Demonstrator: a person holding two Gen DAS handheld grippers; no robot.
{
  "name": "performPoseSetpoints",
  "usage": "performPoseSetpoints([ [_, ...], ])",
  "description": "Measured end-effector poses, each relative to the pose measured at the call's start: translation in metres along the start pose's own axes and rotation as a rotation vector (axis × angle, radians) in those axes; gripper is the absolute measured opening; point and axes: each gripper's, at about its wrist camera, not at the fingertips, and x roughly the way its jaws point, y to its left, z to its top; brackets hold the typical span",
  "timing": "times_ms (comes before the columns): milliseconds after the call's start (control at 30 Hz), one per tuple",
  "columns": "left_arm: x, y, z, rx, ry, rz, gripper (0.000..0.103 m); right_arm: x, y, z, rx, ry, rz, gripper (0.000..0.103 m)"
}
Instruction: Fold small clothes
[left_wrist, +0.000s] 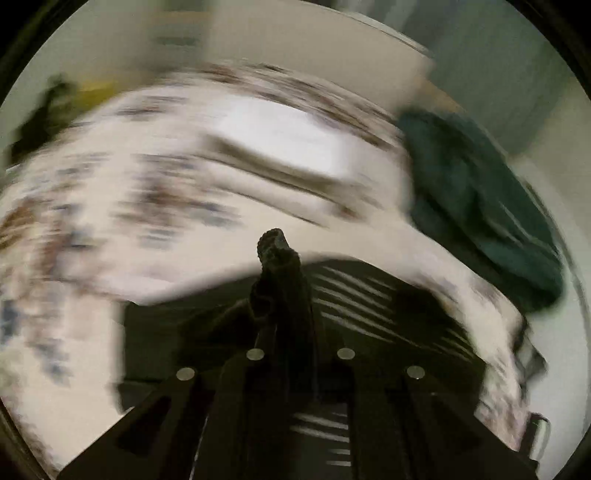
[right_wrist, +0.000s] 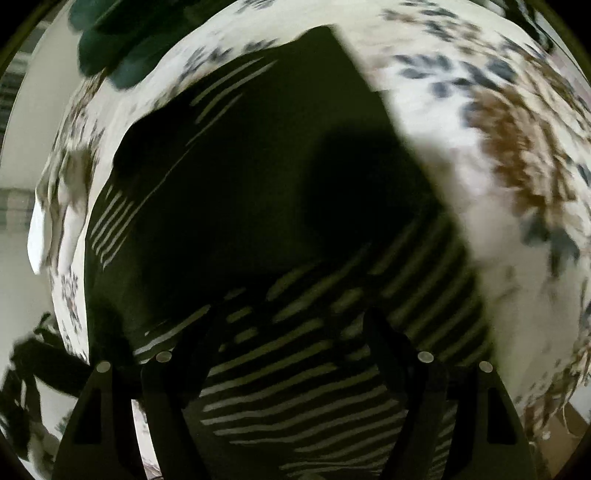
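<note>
A small black garment with thin white stripes (right_wrist: 251, 177) lies on a floral bedspread (right_wrist: 498, 155). My left gripper (left_wrist: 275, 254) is shut on a bunched edge of this garment (left_wrist: 373, 306) and holds it raised. The left wrist view is motion-blurred. My right gripper (right_wrist: 291, 325) is open, its fingers (right_wrist: 391, 343) spread just above the striped part of the garment, with cloth showing between them.
A dark green garment (left_wrist: 476, 199) lies on the bedspread (left_wrist: 110, 192) to the right, also in the right wrist view (right_wrist: 114, 44) at top left. A white sheet or cloth (left_wrist: 288, 136) lies farther back. A dark object (right_wrist: 33, 373) sits at lower left.
</note>
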Motion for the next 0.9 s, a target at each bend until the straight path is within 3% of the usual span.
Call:
performPoseSetpoints([
  [133,0.052,-0.137,-0.043,0.158,0.121,-0.153,0.006,-0.021,-0.052,0.009,0.032,-0.013,-0.006,0.078],
  [233,0.078,-0.207,-0.078,0.26,0.214,-0.196,0.008,-0.028,-0.076,0.012,0.049,-0.008,-0.018,0.078],
  [333,0.099,-0.244,-0.101,0.321,0.279,-0.162,0.011,-0.04,-0.102,0.018,0.059,-0.005,-0.017,0.078],
  [400,0.102,-0.251,-0.106,0.342,0.275,-0.107,0.014,-0.047,-0.114,0.021,0.06,-0.006,-0.006,0.078],
  [467,0.094,-0.249,-0.107,0.329,0.232,-0.108,0.033,-0.053,-0.124,0.023,0.062,-0.005,0.005,0.078],
  [533,0.082,-0.235,-0.103,0.302,0.186,-0.101,0.082,-0.058,-0.126,0.024,0.067,0.003,0.028,0.078],
  [567,0.078,-0.223,-0.096,0.286,0.162,-0.094,0.09,-0.062,-0.127,0.026,0.07,0.007,0.048,0.078],
  [633,0.071,-0.201,-0.091,0.262,0.119,-0.058,0.094,-0.068,-0.123,0.027,0.066,0.006,0.088,0.078],
  [767,0.039,-0.118,-0.074,0.197,0.04,0.175,0.094,-0.07,-0.09,0.04,0.004,-0.004,0.165,0.078],
  [900,0.021,-0.035,-0.073,0.115,0.042,0.351,0.094,-0.053,-0.042,0.061,-0.084,-0.018,0.192,0.078],
])
